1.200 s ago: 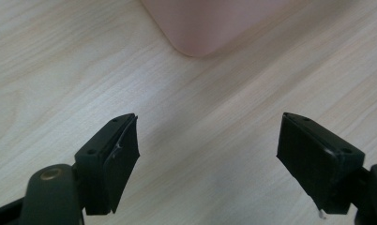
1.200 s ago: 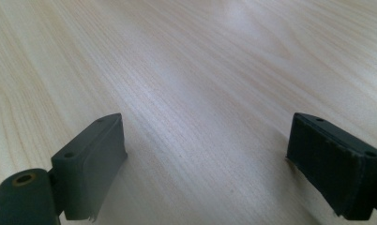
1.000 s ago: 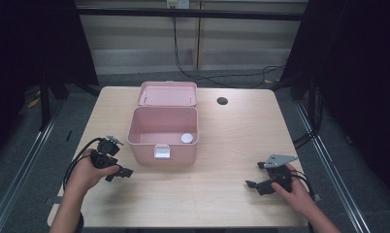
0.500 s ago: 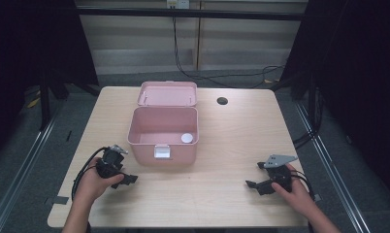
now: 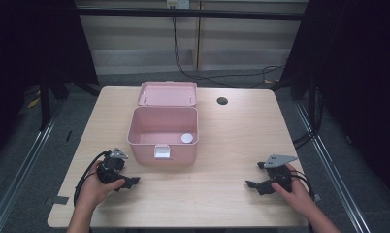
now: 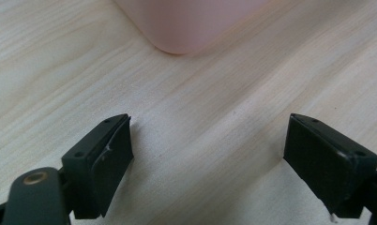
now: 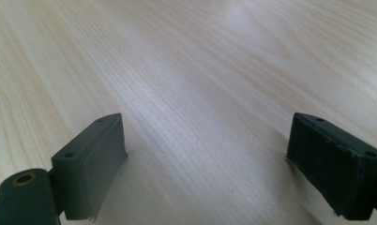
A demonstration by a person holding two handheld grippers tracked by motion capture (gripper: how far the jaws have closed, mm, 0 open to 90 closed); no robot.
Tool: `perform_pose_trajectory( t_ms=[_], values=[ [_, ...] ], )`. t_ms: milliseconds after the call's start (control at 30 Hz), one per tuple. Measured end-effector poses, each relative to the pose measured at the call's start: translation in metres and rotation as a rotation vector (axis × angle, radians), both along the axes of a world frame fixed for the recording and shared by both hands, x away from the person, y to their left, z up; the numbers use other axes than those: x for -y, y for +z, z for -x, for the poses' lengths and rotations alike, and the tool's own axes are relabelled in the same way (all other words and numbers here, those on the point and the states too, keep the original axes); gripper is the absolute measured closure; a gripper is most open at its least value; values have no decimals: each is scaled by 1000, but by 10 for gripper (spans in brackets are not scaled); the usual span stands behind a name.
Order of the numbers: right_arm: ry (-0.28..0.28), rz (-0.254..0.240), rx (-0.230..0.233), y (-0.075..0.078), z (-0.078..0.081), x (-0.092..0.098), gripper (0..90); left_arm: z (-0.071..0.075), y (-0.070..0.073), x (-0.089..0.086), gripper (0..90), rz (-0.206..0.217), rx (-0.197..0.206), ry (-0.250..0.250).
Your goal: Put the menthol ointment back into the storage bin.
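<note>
An open pink box [image 5: 164, 133] stands at the table's middle, its lid [image 5: 167, 93] folded back behind it. A small white round thing [image 5: 186, 138] lies in the box's right front corner. My left gripper [image 5: 127, 172] rests low over the table at the box's left front, pointing right; its jaws have just been opening, and they stand open over bare wood. In the left gripper view that gripper [image 6: 207, 159] faces a blurred corner of the box [image 6: 186, 23]. My right gripper [image 5: 254, 175] lies at the front right, open, pointing left, with only tabletop ahead of it [image 7: 205, 164].
The light wooden table [image 5: 232, 141] has a black round hole [image 5: 222, 101] at the back right. A white latch [image 5: 162, 152] sits on the box's front wall. Cables trail from both grippers, and dark floor surrounds the table.
My left hand has come down toward the table and drawn a little toward the front edge, and its jaws stand wider. The right hand and the box have not moved.
</note>
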State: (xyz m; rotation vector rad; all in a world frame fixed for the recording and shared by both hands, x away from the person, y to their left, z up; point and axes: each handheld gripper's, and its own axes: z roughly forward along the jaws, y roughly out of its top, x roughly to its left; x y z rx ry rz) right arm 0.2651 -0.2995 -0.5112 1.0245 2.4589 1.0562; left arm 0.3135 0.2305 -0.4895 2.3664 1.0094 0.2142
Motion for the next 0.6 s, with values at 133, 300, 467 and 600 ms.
perform_pose_trajectory(
  t_ms=[133,300,467,600],
  values=[
    [0,0,0,0,0,0,110,3,-6,-1,124,7,76,-6],
    [0,0,0,0,0,0,110,4,-14,-1,31,51,115,-5],
    [0,0,-1,0,0,0,110,4,-14,-1,23,52,119,-5],
    [0,0,0,0,0,0,110,4,-12,1,24,33,98,-6]
  ],
)
